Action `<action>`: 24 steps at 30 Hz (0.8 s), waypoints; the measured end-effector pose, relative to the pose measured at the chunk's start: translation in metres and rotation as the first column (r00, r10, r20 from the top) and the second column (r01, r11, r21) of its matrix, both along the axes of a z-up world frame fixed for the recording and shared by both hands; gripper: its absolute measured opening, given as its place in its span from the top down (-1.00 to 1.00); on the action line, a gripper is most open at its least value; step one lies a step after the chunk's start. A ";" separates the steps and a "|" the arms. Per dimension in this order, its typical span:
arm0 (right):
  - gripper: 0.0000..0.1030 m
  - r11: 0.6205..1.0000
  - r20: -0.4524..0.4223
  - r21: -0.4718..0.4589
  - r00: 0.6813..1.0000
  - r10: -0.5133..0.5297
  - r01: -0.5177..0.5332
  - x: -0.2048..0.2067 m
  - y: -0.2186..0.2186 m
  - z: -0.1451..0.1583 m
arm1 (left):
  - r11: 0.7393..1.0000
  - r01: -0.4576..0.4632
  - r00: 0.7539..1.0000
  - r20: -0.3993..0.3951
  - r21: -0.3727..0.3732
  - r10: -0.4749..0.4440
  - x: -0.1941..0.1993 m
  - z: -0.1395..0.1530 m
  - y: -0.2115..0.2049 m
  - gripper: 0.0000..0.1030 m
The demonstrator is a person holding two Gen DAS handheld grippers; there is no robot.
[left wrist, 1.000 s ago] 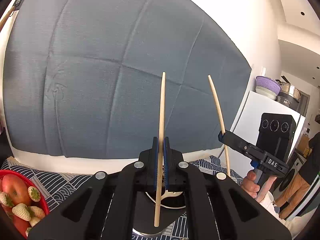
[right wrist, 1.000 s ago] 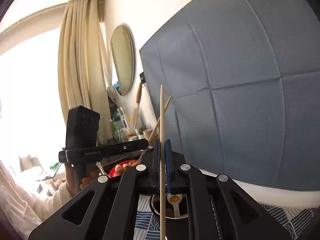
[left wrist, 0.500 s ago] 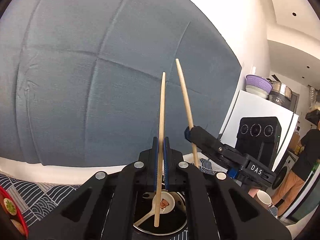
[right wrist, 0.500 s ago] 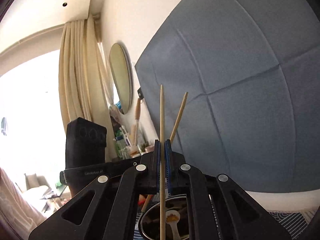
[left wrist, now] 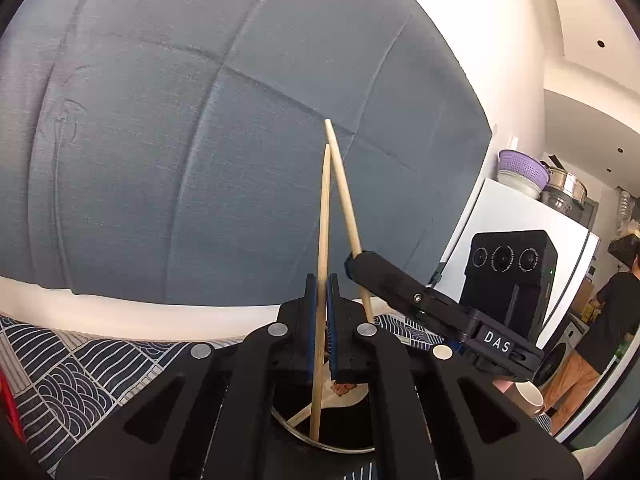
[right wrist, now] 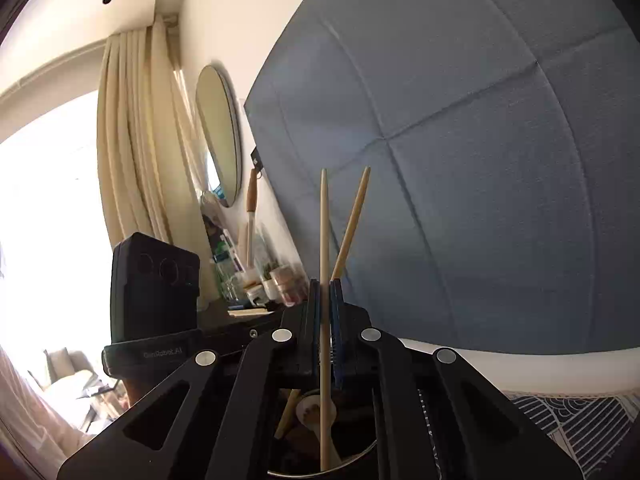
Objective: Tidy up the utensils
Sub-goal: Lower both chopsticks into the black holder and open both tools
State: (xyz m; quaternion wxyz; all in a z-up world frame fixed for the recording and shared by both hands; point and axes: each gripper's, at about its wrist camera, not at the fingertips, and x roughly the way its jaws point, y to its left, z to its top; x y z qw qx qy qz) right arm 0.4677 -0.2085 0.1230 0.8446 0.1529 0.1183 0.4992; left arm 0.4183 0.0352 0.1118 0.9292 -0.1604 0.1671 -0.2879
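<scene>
In the left wrist view my left gripper [left wrist: 322, 290] is shut on a wooden chopstick [left wrist: 325, 216] that stands nearly upright. Its lower end reaches into a dark, metal-rimmed utensil holder [left wrist: 344, 449], where a pale spoon [left wrist: 346, 394] lies. From the right comes my right gripper [left wrist: 354, 262], shut on a second chopstick [left wrist: 340, 184] that leans across the first near the tips. In the right wrist view the right gripper [right wrist: 325, 294] grips its chopstick [right wrist: 324, 232] over the same holder [right wrist: 362, 456]. The other chopstick [right wrist: 354, 220] slants behind it.
A wave-patterned cloth [left wrist: 80, 380] covers the table below a blue-grey padded wall panel [left wrist: 200, 160]. A red bowl's edge [left wrist: 8, 408] shows far left and a pink mug [left wrist: 528, 398] at right. A person [left wrist: 612, 320] stands by the white fridge [left wrist: 500, 216]. A cluttered shelf [right wrist: 256, 292] lies left.
Both grippers have sunk toward the holder and drawn together. The two chopsticks, apart a second ago, now cross near their upper tips, and the fruit bowl has slid almost out of view.
</scene>
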 end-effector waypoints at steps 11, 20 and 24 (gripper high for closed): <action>0.91 0.994 -0.019 -0.103 0.999 -0.044 0.042 -0.018 -0.013 -0.003 | 0.999 -0.039 0.999 -0.012 0.031 0.040 -0.023 0.002 0.017 0.90; 0.85 0.970 -0.003 -0.221 0.995 -0.101 0.098 -0.032 -0.003 -0.005 | 0.986 -0.068 0.997 -0.030 0.154 0.074 -0.038 0.007 0.005 0.90; 0.85 0.961 0.018 -0.254 0.994 -0.112 0.113 -0.044 -0.002 0.000 | 0.971 -0.116 0.992 -0.016 0.207 0.122 -0.050 0.008 0.004 0.86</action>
